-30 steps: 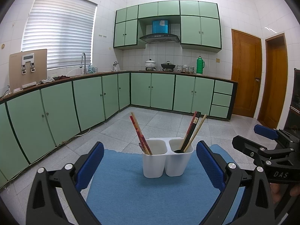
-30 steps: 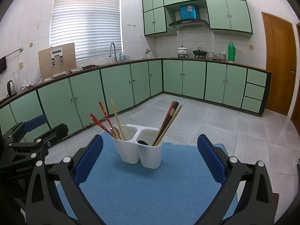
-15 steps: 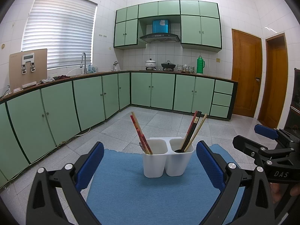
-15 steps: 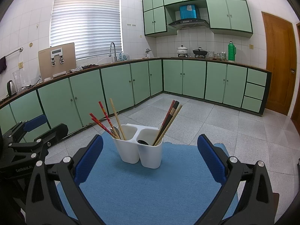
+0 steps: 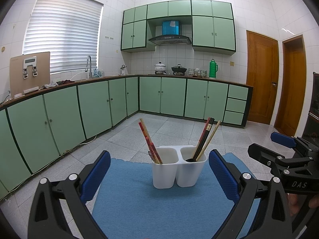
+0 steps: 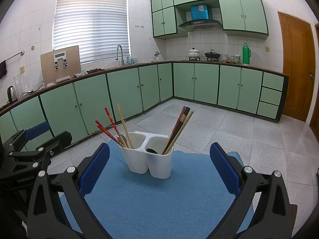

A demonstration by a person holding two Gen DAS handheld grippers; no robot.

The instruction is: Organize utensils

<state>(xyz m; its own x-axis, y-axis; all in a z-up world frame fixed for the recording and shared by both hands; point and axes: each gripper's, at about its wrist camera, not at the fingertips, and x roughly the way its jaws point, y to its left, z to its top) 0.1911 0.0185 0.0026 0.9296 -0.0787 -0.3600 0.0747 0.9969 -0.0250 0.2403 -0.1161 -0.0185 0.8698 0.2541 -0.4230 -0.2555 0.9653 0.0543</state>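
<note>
Utensils: chopsticks and spoons stand in a white two-cup holder (image 5: 178, 167) on the blue mat (image 5: 159, 209), toward the mat's far edge, about midway between its side edges; what carries the mat is hidden (table presumably, cannot tell); left cup has the red chopsticks (image 5: 148, 141) plus a pale one, and a metal spoon (image 6: 121, 139) shows there in the right wrist view; right cup has dark and pale chopsticks (image 5: 205, 139) leaning toward the right edge, with a black spoon bowl (image 5: 191, 160) at the rim; nothing lies loose on the mat, so sorting looks finished or nearly so (judgement only); left claw (image 5: 159, 179) spread wide, empty, short of the holder on the near side; right claw (image 6: 159, 177) likewise wide, holding nothing; each claw shows at the side of the other's view; handling guess: chopsticks light, stiff, thin, lacquered ones likely slippery, so pinch the upper shaft above the rim and lift along the lean; holder looks like light plastic and may tip or slide on the mat if a stick drags the rim; the spoons sit low in their cups, little to take hold of.
</note>
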